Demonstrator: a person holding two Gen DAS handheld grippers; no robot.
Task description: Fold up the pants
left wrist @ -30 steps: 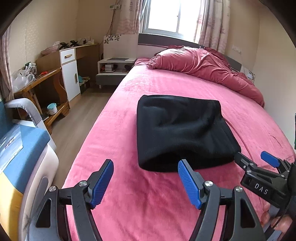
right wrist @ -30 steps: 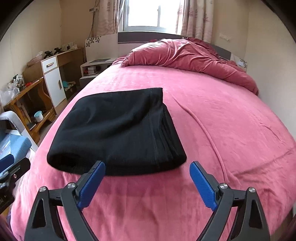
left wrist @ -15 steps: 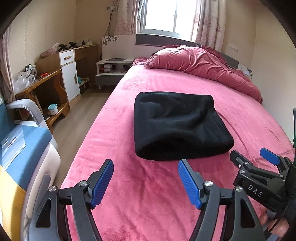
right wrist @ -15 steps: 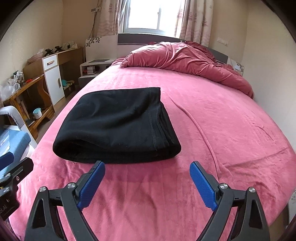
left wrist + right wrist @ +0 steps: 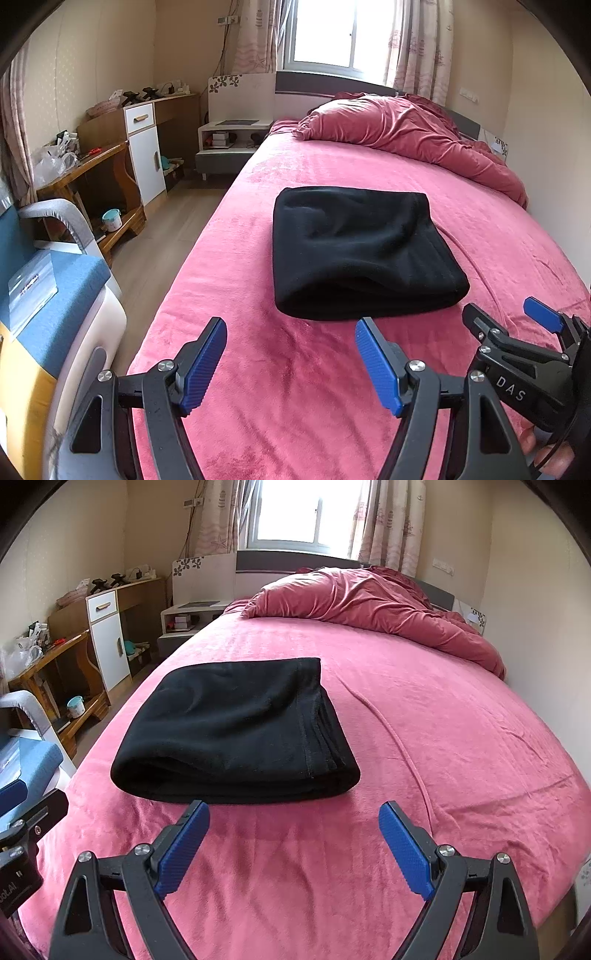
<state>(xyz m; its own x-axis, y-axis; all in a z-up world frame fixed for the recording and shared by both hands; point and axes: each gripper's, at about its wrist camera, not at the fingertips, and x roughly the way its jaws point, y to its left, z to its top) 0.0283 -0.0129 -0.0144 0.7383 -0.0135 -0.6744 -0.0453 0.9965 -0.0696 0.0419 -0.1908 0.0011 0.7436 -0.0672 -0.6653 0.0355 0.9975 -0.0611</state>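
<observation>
Left gripper point(image 5: 290, 363): jaws spread wide, nothing between them, held above the pink bedspread point(image 5: 314, 398) just short of the pants' near folded edge.
Right gripper point(image 5: 293, 843): jaws also released and empty, apart from the cloth, in front of the bundle's near edge.
Pants point(image 5: 236, 734): black, folded into a thick rectangular bundle, lying flat on the bedspread towards the bed's left side; rounded fold facing the grippers, stacked seam edges on the right.
Quilt point(image 5: 369, 605): crumpled red heap at the head of the bed, well apart from the pants.
Person: fingertips point(image 5: 550, 459) visible under the right gripper's handle in the left wrist view.
</observation>
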